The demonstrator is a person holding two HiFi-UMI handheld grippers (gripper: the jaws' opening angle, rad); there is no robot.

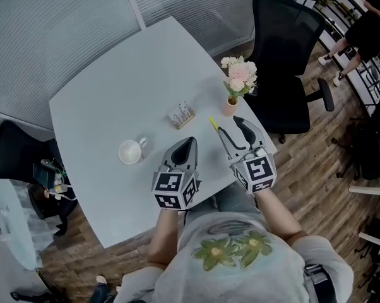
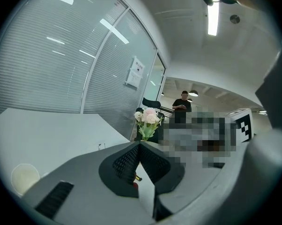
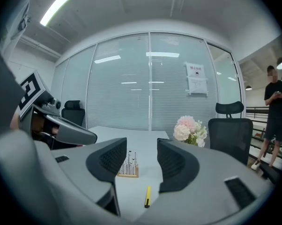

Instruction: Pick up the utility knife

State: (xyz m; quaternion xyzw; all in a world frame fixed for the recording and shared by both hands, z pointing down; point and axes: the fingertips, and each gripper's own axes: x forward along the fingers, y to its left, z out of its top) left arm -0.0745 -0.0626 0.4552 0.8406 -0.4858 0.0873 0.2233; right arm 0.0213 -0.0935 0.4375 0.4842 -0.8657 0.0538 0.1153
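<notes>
The utility knife (image 1: 213, 124) is a thin yellow stick lying on the white table (image 1: 108, 93), just ahead of my right gripper (image 1: 233, 126). In the right gripper view the utility knife (image 3: 147, 196) lies on the table between and below the open jaws of the right gripper (image 3: 142, 161), apart from both. My left gripper (image 1: 187, 146) hovers over the table's near edge with its jaws closed together and nothing between them. In the left gripper view the left gripper (image 2: 140, 146) tips meet in front of the flowers.
A pink flower vase (image 1: 238, 84) stands near the table's right edge. A small wooden stand of metal pieces (image 1: 181, 115) and a white mug (image 1: 131, 151) sit mid-table. A black office chair (image 1: 285, 55) stands to the right, and a person (image 1: 367, 27) beyond it.
</notes>
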